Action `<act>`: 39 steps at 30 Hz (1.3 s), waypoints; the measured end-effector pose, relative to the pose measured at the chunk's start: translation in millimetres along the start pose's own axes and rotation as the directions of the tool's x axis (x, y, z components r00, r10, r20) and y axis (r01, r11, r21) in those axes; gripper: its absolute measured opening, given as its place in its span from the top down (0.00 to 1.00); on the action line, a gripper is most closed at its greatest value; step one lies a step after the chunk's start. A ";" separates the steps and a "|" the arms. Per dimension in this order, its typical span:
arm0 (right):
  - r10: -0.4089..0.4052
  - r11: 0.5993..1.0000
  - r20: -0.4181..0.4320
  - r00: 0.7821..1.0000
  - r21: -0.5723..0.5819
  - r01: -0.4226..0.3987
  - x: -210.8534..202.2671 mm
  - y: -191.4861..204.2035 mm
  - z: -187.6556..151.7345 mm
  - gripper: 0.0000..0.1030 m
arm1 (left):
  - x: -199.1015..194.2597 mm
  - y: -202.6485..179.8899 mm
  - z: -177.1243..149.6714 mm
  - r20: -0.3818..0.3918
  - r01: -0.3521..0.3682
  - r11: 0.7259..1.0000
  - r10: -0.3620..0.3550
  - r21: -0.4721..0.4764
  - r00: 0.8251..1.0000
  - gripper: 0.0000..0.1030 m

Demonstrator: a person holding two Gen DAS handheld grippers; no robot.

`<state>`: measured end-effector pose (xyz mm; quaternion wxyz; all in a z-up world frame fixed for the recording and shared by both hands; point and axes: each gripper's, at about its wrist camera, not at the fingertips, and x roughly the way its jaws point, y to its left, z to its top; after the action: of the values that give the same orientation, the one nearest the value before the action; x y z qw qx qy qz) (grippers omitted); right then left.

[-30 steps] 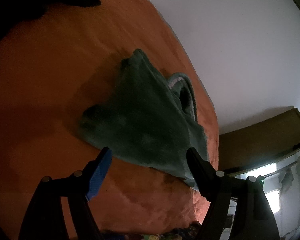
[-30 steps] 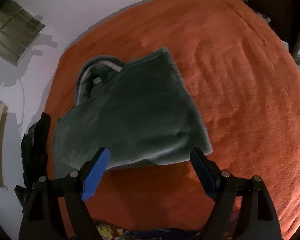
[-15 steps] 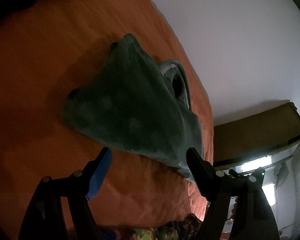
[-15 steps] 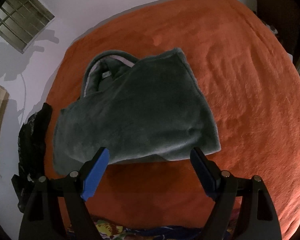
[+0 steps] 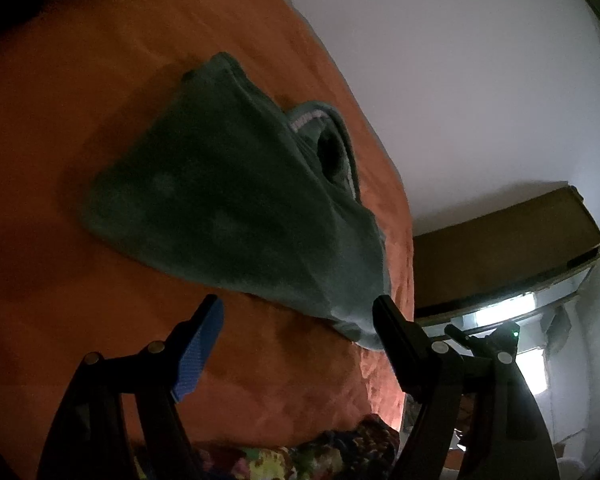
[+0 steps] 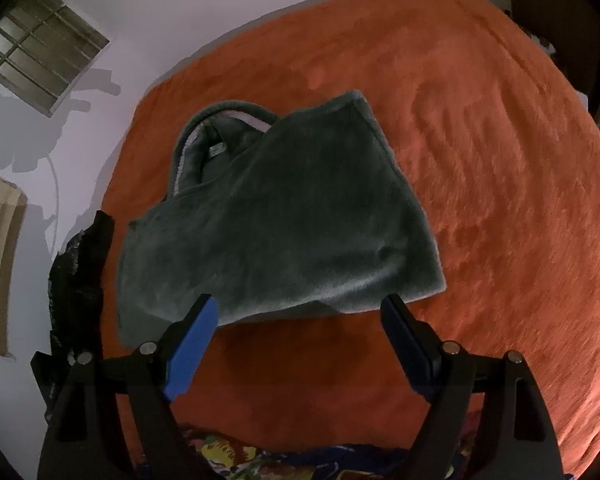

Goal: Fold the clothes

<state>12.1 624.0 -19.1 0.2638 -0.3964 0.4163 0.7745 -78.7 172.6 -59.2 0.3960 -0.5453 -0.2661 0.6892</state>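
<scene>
Left wrist view: the folded grey-green garment [image 5: 228, 204] has slid up and to the left in the frame across the orange bed cover [image 5: 80, 80], and more of the brown shelf [image 5: 500, 248] and lit window [image 5: 512, 308] shows at right. Right wrist view: the garment [image 6: 284, 216] now lies nearer the right tongs [image 6: 300, 312], its near edge meeting their tips; the patterned cloth [image 6: 236, 456] below shows more.

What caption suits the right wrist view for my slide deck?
Open right gripper poised above a folded grey-green fleece garment lying on an orange plush blanket.
</scene>
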 end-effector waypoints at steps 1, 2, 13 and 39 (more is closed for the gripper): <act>0.004 1.000 0.005 1.000 0.000 -0.004 -0.9 -0.6 0.4 0.20 | 0.5 -0.5 -0.3 -0.002 0.002 1.000 -0.002 0.000 1.000 0.25; 0.010 1.000 0.012 1.000 0.001 -0.010 -2.5 -1.2 1.1 0.20 | 0.6 -1.2 -1.0 -0.006 0.006 1.000 -0.006 -0.001 1.000 0.25; 0.042 0.998 0.048 0.998 0.047 -0.044 -13.1 -9.3 6.8 0.20 | 0.0 -7.6 -3.5 -0.010 0.017 1.000 -0.017 0.007 1.000 0.25; 0.048 0.995 0.095 0.994 0.077 -0.055 -27.1 -29.8 13.9 0.20 | 19.0 -37.4 -18.2 -0.078 0.061 0.995 -0.054 0.083 0.995 0.25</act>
<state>43.5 649.0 -4.7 0.2784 -0.3383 0.4444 0.7813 -53.4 207.7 -44.4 0.4485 -0.5458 -0.2368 0.6670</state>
